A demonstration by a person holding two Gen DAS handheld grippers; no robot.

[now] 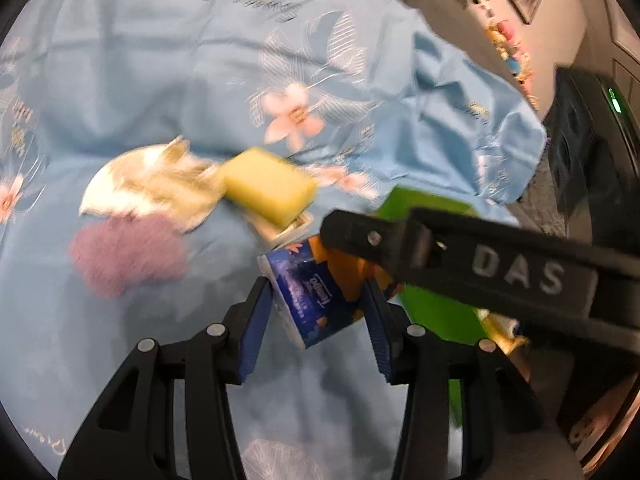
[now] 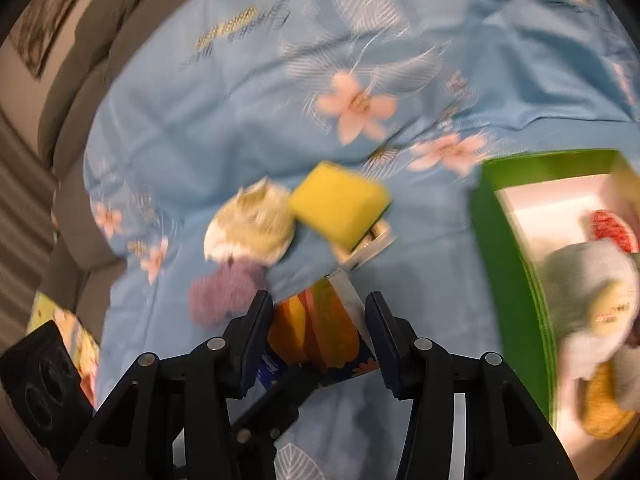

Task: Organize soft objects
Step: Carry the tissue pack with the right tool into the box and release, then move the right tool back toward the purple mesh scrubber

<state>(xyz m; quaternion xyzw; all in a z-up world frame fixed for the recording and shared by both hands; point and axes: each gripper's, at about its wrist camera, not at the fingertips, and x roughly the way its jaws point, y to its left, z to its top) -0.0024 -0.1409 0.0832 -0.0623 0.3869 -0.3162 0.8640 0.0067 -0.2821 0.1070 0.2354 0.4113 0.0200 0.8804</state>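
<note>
Both claws (image 1: 318, 308) (image 2: 318, 330) clamped on tissue pack (image 1: 320, 300), yellow sponge (image 1: 268, 190) nearby

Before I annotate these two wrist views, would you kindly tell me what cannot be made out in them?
- Tissue pack print, left wrist view: blurred, partly covered by the right gripper.
- Small pale object under the yellow sponge, right wrist view: mostly hidden.
- Green box contents, right wrist view: blurred, cut off at the edge.
- Left gripper grip, right wrist view: fingertips hidden behind the pack.

Even indoor light, heavy motion blur across both views, fisheye bending and dark vignetting at edges
</note>
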